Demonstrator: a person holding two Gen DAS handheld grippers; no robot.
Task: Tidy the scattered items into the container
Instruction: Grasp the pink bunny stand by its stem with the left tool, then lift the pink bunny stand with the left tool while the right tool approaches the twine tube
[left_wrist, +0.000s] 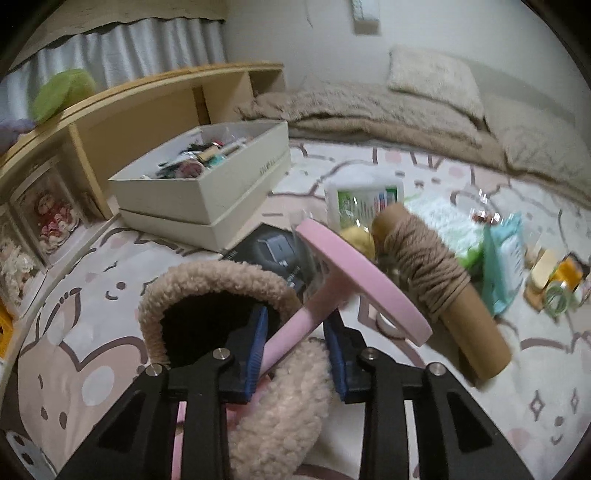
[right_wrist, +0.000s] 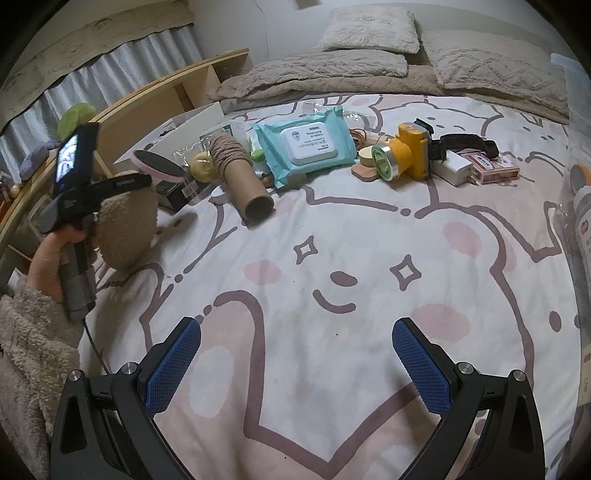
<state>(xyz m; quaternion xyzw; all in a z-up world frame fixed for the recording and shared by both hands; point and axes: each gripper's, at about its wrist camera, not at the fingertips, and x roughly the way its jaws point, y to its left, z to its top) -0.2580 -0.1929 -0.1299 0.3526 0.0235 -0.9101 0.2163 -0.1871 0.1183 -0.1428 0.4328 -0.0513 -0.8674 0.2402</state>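
Left gripper (left_wrist: 295, 343) clamped on pink mirror (left_wrist: 364, 280) handle; right gripper (right_wrist: 297, 363) agape; labels illegible.

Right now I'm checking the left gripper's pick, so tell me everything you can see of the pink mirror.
The pink mirror is a hand mirror: a round pink-rimmed disc on a straight pink handle, plastic by its look. The left gripper is shut on the handle, blue pads on either side. It is lifted off the bedspread, tilted, disc pointing away toward the yarn tube. From the right wrist view the disc face looks dark. A fluffy sleeve cuff lies beside the handle.
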